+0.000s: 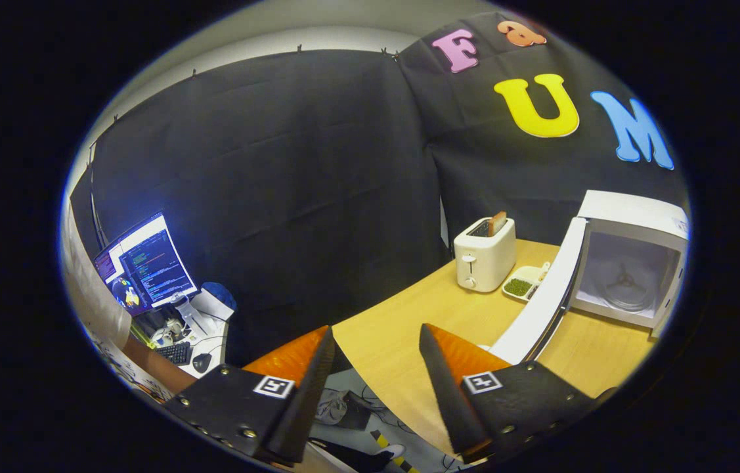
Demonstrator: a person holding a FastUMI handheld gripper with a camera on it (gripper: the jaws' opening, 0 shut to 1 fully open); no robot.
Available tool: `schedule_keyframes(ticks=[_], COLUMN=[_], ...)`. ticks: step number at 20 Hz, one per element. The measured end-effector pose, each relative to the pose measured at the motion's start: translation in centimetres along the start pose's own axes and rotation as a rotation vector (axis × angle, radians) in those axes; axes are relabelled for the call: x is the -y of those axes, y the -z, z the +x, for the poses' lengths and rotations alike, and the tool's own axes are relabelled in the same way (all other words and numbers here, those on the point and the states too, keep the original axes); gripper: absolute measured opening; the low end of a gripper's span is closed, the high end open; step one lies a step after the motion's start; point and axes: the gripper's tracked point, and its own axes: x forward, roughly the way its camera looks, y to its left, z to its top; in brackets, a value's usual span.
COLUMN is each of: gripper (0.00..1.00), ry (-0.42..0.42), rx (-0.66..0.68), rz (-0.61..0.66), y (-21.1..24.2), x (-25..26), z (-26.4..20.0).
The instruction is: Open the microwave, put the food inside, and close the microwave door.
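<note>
1 view here, the gripper view, so I'll hang everything off the microwave [629, 269]. It sits on the wooden table [468, 322], well ahead of the fingers and off to their right, and its door [540, 299] is swung wide open toward the fingers, so you can look straight into the pale cavity with the turntable ring on its floor. Nothing is in there. Just beside the microwave's open door, on the far side, is a small white tray of food [522, 284] with a green portion in it, still on the table. Next to that tray, further from the microwave, stands a white toaster [484, 255] with a slice of bread poking out of 1 slot. The gripper [375, 338] hangs near the table edge, well short of the microwave, its 2 fingers spread wide apart with nothing between them. Way off to the other side there's a lit monitor [145, 266] on a cluttered desk.
</note>
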Motion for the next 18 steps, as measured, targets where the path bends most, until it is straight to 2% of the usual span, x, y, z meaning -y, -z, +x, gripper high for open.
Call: schedule_keyframes(ticks=[1,3,10,18], gripper=[0.92,0.96,0.96,0.96], ry=[0.008,0.037,0.197,0.437], rx=[0.023,0.073,0.196,0.194], rz=[-0.009,-0.037,-0.069,0.009], y=[-0.8,-2.0,-6.0,-4.0], x=[0.4,1.0,5.5,15.3], z=[-0.6,-2.1,-9.7,-17.7])
